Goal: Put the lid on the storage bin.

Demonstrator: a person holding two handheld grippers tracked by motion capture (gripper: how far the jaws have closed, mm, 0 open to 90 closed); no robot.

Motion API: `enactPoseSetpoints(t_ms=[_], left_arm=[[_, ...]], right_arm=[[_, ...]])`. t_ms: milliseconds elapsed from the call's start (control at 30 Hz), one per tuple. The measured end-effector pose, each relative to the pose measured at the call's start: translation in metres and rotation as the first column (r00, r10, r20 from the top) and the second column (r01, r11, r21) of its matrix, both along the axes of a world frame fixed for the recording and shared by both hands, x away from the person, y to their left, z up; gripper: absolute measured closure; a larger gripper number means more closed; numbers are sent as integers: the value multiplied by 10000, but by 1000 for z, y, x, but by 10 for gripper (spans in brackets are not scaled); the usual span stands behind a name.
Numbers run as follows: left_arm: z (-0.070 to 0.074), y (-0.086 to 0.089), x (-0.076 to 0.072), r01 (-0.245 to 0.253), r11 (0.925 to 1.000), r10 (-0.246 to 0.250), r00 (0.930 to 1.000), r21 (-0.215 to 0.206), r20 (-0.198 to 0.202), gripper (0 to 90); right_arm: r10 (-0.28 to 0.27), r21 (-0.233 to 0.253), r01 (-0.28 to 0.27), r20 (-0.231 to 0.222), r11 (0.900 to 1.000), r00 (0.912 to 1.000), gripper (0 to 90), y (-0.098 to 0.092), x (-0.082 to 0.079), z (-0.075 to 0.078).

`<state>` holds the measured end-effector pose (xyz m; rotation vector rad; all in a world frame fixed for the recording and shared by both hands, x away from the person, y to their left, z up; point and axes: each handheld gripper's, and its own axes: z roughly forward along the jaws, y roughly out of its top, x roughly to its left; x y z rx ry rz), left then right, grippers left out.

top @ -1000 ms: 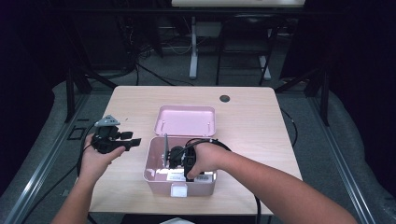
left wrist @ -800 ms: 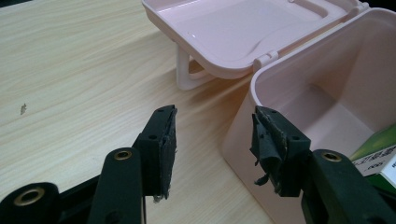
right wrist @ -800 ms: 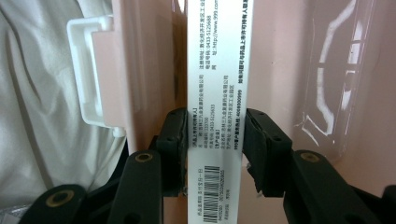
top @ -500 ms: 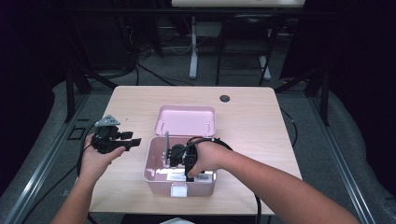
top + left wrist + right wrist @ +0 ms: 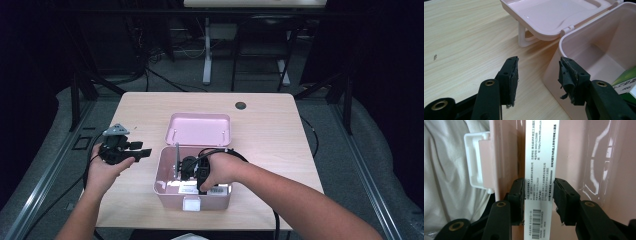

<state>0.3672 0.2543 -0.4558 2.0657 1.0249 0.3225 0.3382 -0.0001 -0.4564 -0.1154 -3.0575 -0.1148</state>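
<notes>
Gripping white carton (image 5: pixel 539 170) inside pink box (image 5: pixel 165 186), lower centre, unmoved since earlier; left jaws wide, waiting.

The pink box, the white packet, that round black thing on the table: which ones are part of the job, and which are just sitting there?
Part of the job:
- pink box, lid open
- white printed packet, inside the box between the right claw's jaws
- right claw, down in the box
- left claw, open beside the box

Just sitting there:
- round black thing near the table's far edge
</notes>
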Motion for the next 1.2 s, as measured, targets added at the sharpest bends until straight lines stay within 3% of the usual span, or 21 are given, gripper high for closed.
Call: enactPoseSetpoints(t_ms=[500,667,833,967,1200], left_arm=[[0,1,1,-1,10000,1,10000,16,-25,501],[-1,0,1,-52,10000,52,10000,-32,31,501],[-1,1,1,-18,10000,18,10000,-12,3,501],[-1,1,1,-15,10000,15,10000,-41,-8,500],[-1,1,1,49,9996,-51,9999,-279,-92,477]], right_arm=[[413,55,-413,-49,9991,9991,620,-1,1,-1],[66,55,-65,-148,10000,9999,615,-1,2,0],[-177,358,183,-176,9992,9997,610,-5,2,8],[-338,494,335,54,9982,9994,610,-11,2,18],[-1000,1328,934,442,9867,9940,615,-27,8,40]])
